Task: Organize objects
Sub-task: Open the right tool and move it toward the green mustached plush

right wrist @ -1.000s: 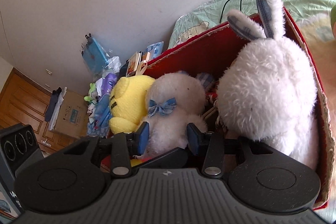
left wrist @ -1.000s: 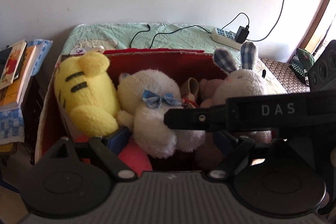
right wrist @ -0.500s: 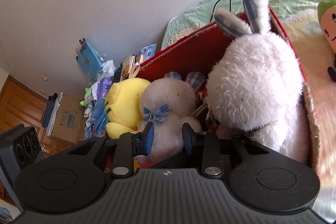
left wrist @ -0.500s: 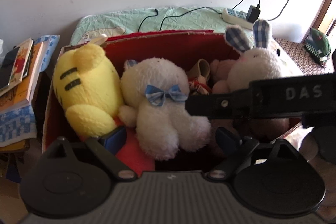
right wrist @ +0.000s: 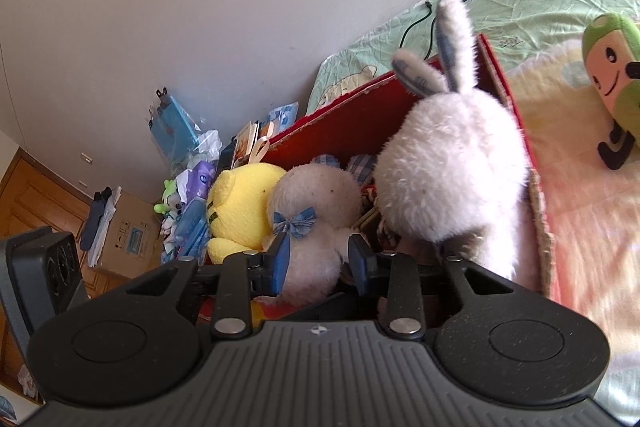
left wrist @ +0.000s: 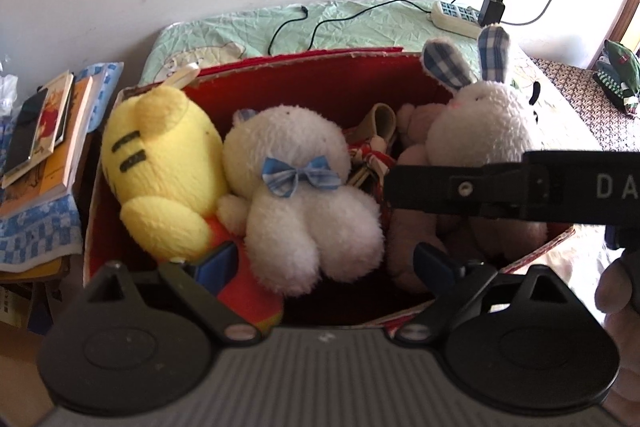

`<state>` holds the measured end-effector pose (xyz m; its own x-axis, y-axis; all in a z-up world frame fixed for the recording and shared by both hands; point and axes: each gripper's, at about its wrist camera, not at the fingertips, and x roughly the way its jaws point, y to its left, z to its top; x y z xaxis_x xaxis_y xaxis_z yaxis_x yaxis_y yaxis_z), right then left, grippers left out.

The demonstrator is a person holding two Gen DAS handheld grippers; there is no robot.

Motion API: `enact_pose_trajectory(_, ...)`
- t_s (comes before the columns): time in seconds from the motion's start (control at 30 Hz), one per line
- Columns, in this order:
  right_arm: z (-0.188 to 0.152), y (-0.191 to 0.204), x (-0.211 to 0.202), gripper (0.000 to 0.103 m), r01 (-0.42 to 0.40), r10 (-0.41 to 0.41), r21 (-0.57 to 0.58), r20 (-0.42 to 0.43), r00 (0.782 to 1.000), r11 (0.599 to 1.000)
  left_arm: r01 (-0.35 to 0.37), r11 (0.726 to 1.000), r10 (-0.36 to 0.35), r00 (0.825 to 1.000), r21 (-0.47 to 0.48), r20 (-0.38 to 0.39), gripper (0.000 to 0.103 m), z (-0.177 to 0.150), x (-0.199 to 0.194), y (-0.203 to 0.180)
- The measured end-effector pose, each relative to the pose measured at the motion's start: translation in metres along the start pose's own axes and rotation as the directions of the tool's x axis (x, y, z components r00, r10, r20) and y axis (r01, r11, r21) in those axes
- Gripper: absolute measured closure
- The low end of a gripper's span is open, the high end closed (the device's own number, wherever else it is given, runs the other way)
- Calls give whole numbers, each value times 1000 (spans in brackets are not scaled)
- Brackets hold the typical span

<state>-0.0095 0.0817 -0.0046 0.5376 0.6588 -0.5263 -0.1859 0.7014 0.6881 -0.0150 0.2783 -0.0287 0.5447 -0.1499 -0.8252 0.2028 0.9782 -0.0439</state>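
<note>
Bright daylight, glare right, fisheye-warped.

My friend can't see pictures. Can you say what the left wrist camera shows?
A red box holds three soft toys: a yellow plush, a white plush with a blue bow and a white bunny. The open left gripper hovers before them.

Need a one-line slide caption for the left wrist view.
Open left gripper above a red box packed with a yellow plush, white bear and bunny.

Red box (left wrist: pixel 304 83); yellow plush (left wrist: pixel 160 163) w/ black stripes; white bunny (left wrist: pixel 480 131), blue-check ears
</note>
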Motion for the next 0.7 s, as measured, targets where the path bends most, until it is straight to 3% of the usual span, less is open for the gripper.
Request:
enact_pose_trajectory(0.3,0,-12,-16,64,-34,34,-4,9,999,999,-71,997,72,997,-38,3,8,-1,-16,-13)
enact_pose_trajectory(0.7,7,-27,-52,60,-131,128,-67,-47,991,989,-168,979,170,985,-118,10,8,-8,-42,-57)
